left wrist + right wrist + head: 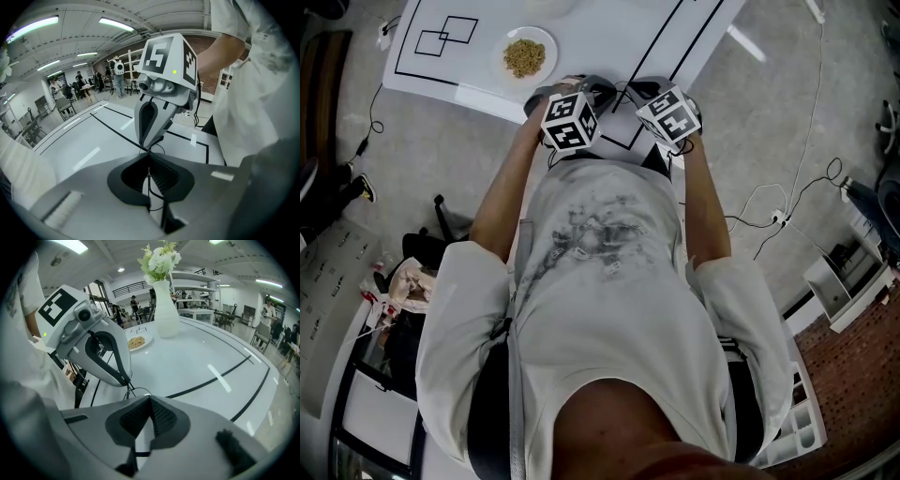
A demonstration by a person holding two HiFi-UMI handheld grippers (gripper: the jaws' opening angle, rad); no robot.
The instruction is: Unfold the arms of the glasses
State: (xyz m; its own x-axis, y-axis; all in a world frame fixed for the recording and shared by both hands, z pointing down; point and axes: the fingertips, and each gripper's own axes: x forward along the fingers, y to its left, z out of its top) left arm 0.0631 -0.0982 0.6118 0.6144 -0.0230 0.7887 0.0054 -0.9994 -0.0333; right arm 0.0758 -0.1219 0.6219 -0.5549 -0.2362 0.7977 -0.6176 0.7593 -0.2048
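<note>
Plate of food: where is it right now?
Head view: plate on the white table, upper left, right of the overlapping black square outlines. Right gripper view: just left of the white vase.

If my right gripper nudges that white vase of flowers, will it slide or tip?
Likely tip rather than slide: the white vase is tall and narrow, with flowers bunched at its top. It looks like ceramic, so probably fragile and slick on the glossy table. Whether it holds water I cannot tell.

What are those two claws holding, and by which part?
Thin wire glasses, pinched by left hand-held gripper and right hand-held gripper; which frame part is unclear.
</note>
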